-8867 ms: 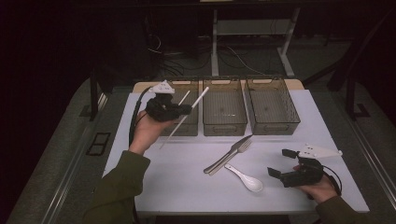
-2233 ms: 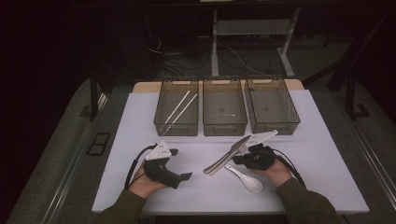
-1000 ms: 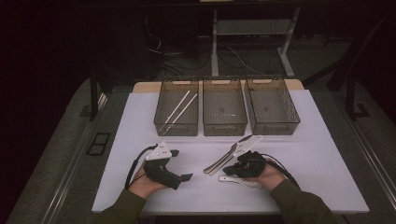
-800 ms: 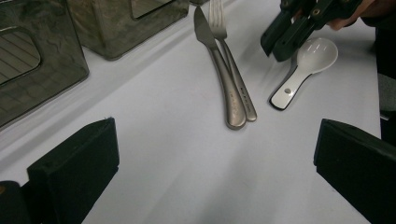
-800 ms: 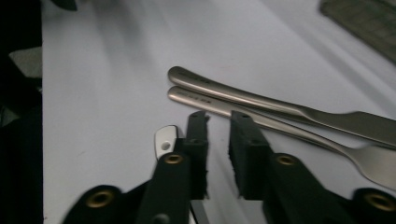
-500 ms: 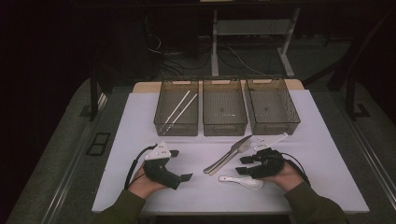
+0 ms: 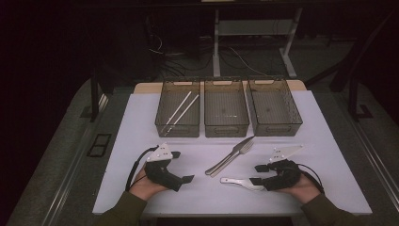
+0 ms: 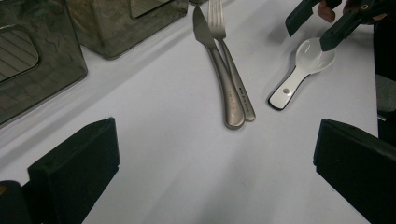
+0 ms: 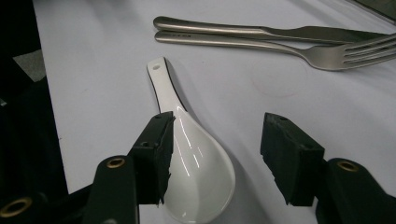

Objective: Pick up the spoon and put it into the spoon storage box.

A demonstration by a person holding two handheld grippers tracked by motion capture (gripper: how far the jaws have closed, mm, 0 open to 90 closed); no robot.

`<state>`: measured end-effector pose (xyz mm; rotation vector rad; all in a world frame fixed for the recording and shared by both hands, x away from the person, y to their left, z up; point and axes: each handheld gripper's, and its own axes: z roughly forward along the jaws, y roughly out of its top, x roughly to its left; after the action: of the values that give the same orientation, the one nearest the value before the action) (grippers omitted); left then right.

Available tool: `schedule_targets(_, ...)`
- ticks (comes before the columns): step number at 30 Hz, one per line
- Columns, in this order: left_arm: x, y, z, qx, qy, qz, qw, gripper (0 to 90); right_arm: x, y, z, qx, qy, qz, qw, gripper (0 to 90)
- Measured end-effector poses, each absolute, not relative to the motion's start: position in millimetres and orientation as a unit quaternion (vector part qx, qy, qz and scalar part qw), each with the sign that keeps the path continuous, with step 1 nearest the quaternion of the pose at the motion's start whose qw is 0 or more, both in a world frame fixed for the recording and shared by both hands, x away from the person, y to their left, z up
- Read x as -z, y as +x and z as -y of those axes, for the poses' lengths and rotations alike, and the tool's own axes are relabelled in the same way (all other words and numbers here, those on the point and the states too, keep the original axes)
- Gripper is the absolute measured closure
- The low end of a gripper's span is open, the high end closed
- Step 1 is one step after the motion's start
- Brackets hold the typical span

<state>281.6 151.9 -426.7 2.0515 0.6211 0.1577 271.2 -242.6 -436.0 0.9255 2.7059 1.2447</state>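
Note:
A white ceramic spoon (image 7: 237, 182) lies flat on the white table, handle pointing left. My right gripper (image 7: 256, 174) hovers over its bowl. In the right gripper view the jaws (image 9: 219, 126) have just been opening. The spoon bowl (image 9: 198, 163) lies between them, with the left pad at its edge and the right pad well apart. A steel knife and fork (image 7: 230, 157) lie side by side just beyond the spoon. My left gripper (image 7: 182, 166) rests open on the table at the left, nothing between its jaws (image 8: 217, 135). Its view takes in the spoon (image 8: 303, 67) and the right gripper (image 8: 322, 23).
Three dark mesh bins stand in a row at the back: the left bin (image 7: 164, 117) holds two pale chopsticks (image 7: 181, 110), and the middle bin (image 7: 226, 127) and right bin (image 7: 277, 127) look bare. The table's front edge is close below both hands.
The right gripper has slid to the right along the spoon and its jaws have opened, leaving the spoon flat on the table. The left gripper has not moved.

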Motion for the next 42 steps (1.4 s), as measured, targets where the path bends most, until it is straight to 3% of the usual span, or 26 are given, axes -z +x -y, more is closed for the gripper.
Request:
schedule_targets(24, 426.8, 281.6, -151.5, -0.063, 0.842, -0.253, 0.473, 0.0, 445.1, 265.2, 230.5, -0.36, 0.259, -0.896, -0.001, 52.1)
schedule_targets(42, 426.9, 281.4, -151.4, -0.062, 0.841, -0.252, 0.474, 0.0, 442.5, 259.4, 228.5, -0.35, 0.228, -0.909, -0.007, 74.9)
